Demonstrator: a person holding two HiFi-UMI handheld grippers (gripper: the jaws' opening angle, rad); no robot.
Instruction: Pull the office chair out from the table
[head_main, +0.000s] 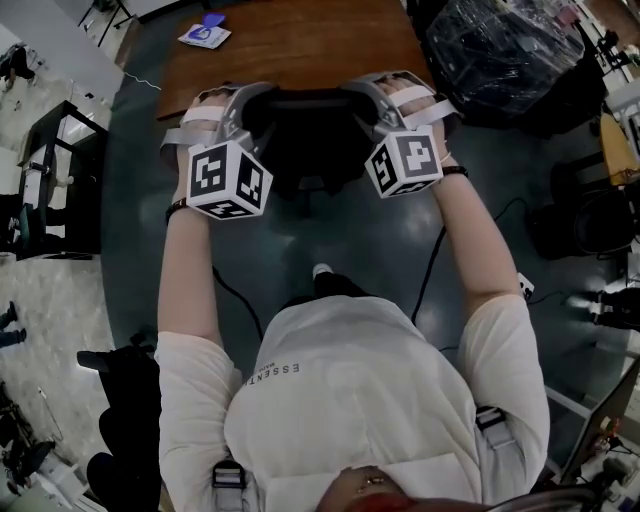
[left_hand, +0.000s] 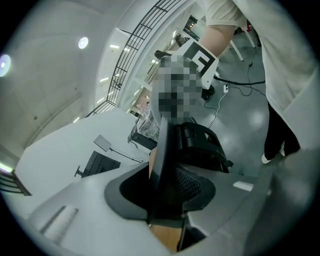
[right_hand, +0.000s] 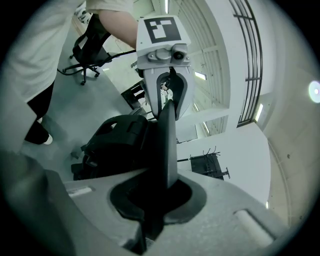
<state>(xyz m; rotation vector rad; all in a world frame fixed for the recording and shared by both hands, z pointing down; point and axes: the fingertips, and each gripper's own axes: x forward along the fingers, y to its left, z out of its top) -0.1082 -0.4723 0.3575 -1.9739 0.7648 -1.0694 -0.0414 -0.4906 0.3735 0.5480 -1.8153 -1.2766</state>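
1. The left tool is closed on the left edge of the office chair backrest.
2. The right tool is clamped almost fully shut on the right edge of the backrest.
3. The office chair is positioned at the near edge of the counter, between both tools.

A small blue and white flat packet lies at the top left. A big dark bundle wrapped in clear plastic stands at the top right. A thin black cable runs over the dark grey floor. A black metal rack stands at the left.
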